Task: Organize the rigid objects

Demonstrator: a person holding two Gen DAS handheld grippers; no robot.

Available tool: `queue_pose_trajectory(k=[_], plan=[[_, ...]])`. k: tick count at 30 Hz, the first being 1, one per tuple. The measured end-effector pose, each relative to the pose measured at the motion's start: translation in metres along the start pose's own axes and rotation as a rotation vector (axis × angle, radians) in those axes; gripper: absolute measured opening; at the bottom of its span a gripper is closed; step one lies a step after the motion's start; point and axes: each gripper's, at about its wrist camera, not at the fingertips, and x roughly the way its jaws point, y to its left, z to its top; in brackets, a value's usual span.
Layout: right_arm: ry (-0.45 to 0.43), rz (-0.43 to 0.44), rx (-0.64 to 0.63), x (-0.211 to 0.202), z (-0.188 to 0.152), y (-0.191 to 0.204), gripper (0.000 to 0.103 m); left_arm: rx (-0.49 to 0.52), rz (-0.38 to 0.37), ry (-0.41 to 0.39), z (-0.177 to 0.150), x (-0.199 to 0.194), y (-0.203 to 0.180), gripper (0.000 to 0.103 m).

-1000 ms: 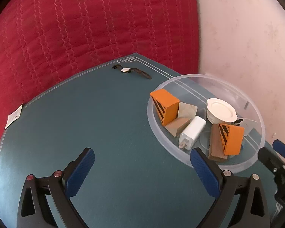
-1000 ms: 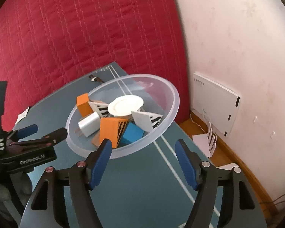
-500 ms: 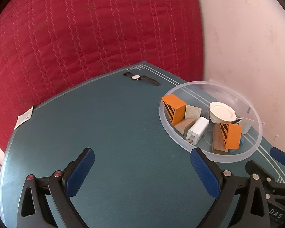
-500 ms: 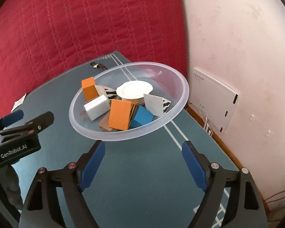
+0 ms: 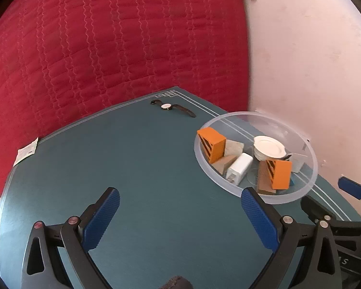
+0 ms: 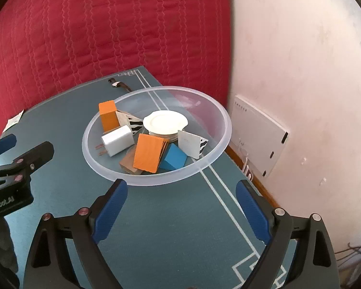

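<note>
Right gripper (image 6: 181, 207) jaws just opening, now wide, empty; bowl (image 6: 219, 110) just ahead, holding blocks, charger (image 6: 118, 141), saucer (image 6: 164, 122). Left gripper (image 5: 180, 216) open, empty; watch (image 5: 172, 107) far ahead.

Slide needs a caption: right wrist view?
Open right tool before a clear bowl holding blocks and a charger.

Black plastic frames on both tools, left gripper (image 5: 180, 213) and right gripper (image 6: 181, 207). Ribbed blue pads (image 6: 110, 208) on each finger. Silver and red screw heads. White "GenRobot.AI" lettering along the left body.
</note>
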Motion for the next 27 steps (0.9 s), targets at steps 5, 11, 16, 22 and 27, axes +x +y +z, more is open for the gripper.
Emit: queue_pose_trajectory(k=[5, 11, 16, 22, 27], plan=[[-0.008, -0.010, -0.013, -0.0038, 0.0009, 0.0026, 0.093, 0.018, -0.013, 0.000, -0.0015, -0.0027, -0.0057, 0.103], [-0.006, -0.013, -0.041, -0.0054, 0.0011, 0.0051, 0.093, 0.027, -0.011, 0.004, -0.0030, -0.0023, -0.0094, 0.103], [-0.005, -0.016, -0.046, -0.0060, 0.0023, 0.0046, 0.093, 0.018, 0.001, 0.013, -0.0034, -0.0008, -0.0080, 0.103], [-0.006, -0.023, -0.042, -0.0042, 0.0017, 0.0026, 0.093, 0.016, 0.008, 0.022, -0.0045, 0.0023, -0.0058, 0.103], [-0.001, -0.027, -0.039, -0.0016, 0.0022, 0.0013, 0.093, 0.023, 0.008, 0.031, -0.0060, 0.0041, -0.0072, 0.103]])
